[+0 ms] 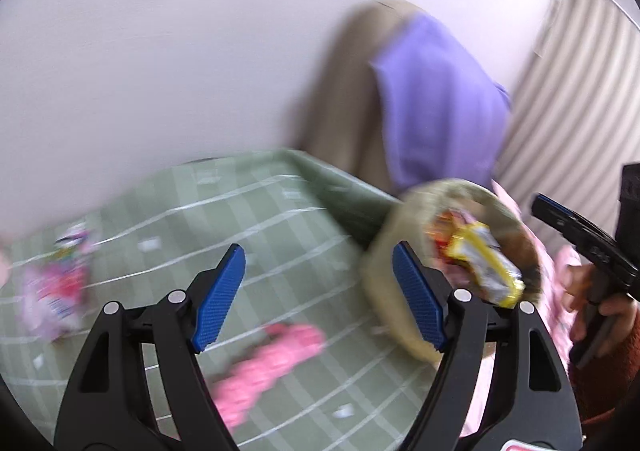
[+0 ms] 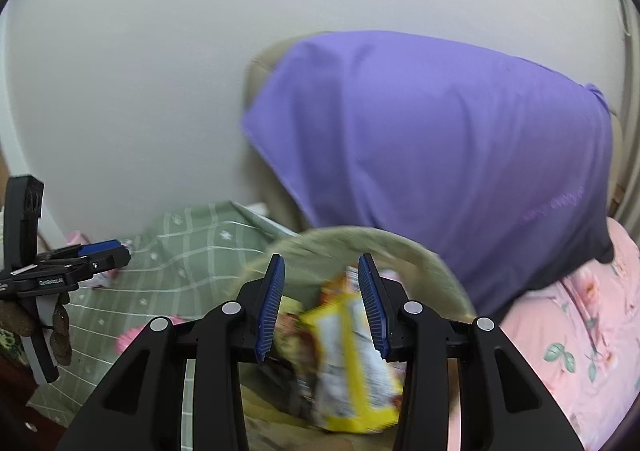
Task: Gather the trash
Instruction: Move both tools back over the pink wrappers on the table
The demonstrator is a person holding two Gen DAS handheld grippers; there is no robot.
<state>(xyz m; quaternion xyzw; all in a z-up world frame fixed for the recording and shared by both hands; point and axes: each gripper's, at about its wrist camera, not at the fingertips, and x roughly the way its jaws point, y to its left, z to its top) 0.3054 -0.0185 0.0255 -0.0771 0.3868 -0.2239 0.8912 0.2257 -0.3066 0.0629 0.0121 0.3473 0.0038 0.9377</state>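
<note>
Purple cloth over beige chair

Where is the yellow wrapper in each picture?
Left wrist view: yellow wrapper at right of centre, inside the round basket.
Right wrist view: yellow wrapper at bottom centre, below the right gripper.
Shared landmark: purple cloth behind the basket.

wrapper in basket, on table
</note>
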